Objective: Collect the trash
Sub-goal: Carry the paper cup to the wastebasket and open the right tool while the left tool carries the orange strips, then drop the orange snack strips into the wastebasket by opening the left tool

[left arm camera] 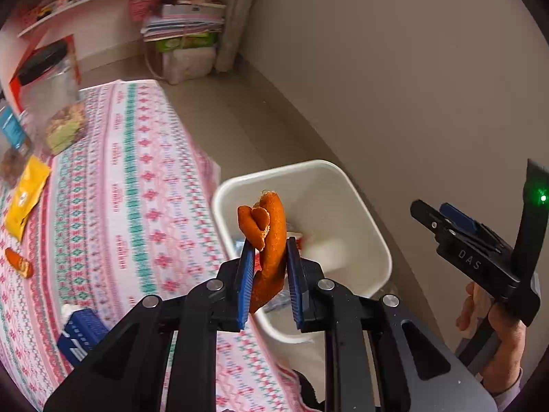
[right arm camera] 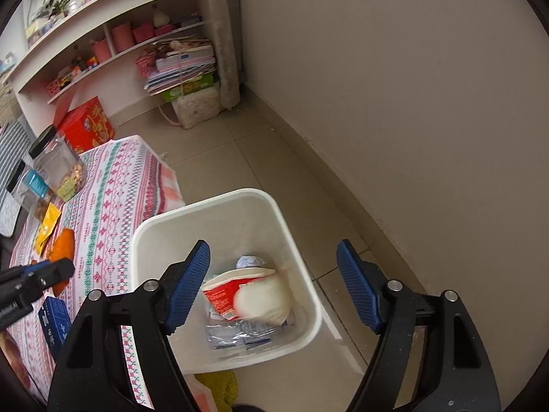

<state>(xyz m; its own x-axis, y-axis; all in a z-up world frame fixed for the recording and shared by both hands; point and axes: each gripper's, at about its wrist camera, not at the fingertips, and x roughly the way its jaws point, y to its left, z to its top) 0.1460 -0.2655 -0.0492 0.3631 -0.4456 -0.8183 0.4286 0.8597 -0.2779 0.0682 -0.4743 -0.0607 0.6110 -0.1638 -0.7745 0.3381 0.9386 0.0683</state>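
Note:
My left gripper is shut on a curled orange peel and holds it over the near rim of a white trash bin beside the table. My right gripper is open and empty, hovering above the same bin, which holds a red-and-white cup, a crumpled paper ball and clear plastic wrappers. The right gripper also shows in the left wrist view. Another orange peel piece and a yellow packet lie on the table.
The table has a pink patterned cloth. On it are a blue box and clear jars. A beige wall stands right of the bin. Shelves, stacked books and a red box are behind.

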